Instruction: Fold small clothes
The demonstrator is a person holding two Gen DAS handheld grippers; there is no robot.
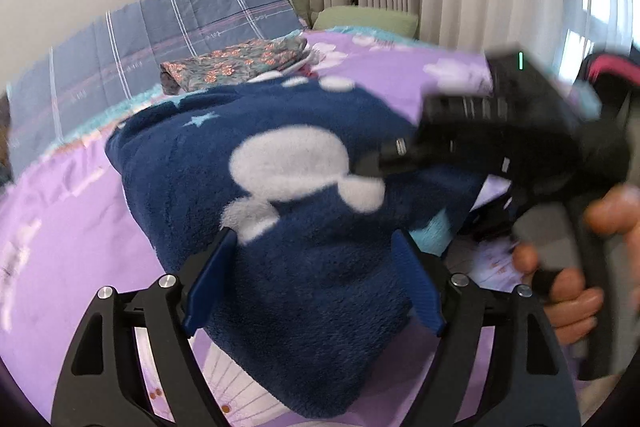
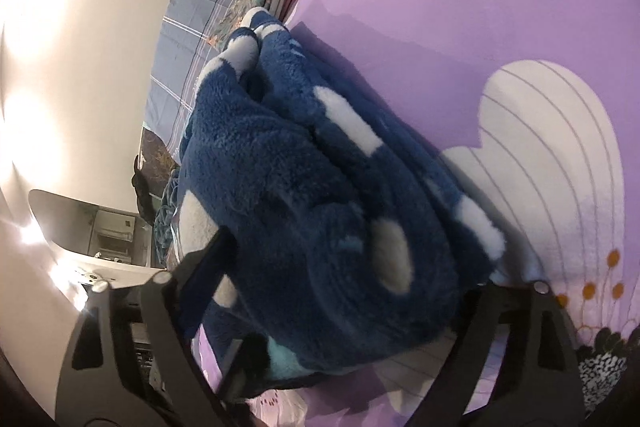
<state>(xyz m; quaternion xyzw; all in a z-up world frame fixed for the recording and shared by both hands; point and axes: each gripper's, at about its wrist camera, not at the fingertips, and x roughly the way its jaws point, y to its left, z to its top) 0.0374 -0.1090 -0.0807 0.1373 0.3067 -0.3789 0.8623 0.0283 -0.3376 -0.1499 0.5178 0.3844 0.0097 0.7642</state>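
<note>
Folded navy fleece garment on the bed, between both sets of tongs

The navy fleece garment [image 1: 304,227] with white patches lies bunched on the purple floral bedspread [image 1: 60,227]. The left tongs [image 1: 316,279] stand wide, blue pads either side of its near edge, not pressing. The right tongs [image 2: 336,291], gripped by a hand [image 1: 576,291], also stand wide around the fleece; whether they touch it I cannot tell. Folded floral clothes [image 1: 236,63] lie far behind, near a blue quilt [image 1: 160,27].
</note>
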